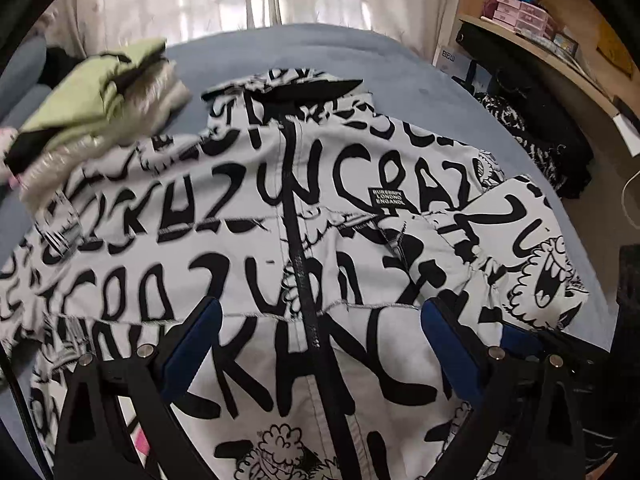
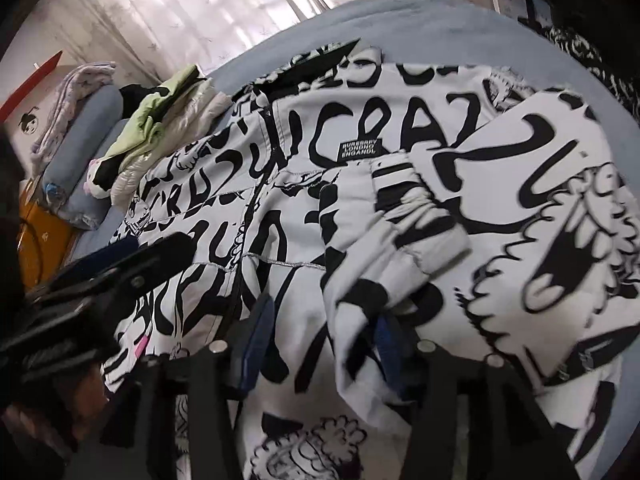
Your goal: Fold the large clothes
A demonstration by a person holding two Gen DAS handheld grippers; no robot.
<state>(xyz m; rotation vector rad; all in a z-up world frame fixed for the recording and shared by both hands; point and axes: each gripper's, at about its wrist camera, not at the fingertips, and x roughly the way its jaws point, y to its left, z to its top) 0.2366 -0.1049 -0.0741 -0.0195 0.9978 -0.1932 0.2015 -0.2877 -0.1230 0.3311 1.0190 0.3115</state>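
The big black-and-white jacket [image 1: 248,216] lies flat on the blue bed [image 1: 320,52] under both open, empty hand-held grippers, left [image 1: 320,344] and right [image 2: 320,344], with one sleeve [image 2: 552,184] folded in (most folding left).

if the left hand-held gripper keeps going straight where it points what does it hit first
Most likely the black-and-white printed jacket spread on the bed, near its black centre zipper. The left hand-held gripper stands open above it; depth is unclear.
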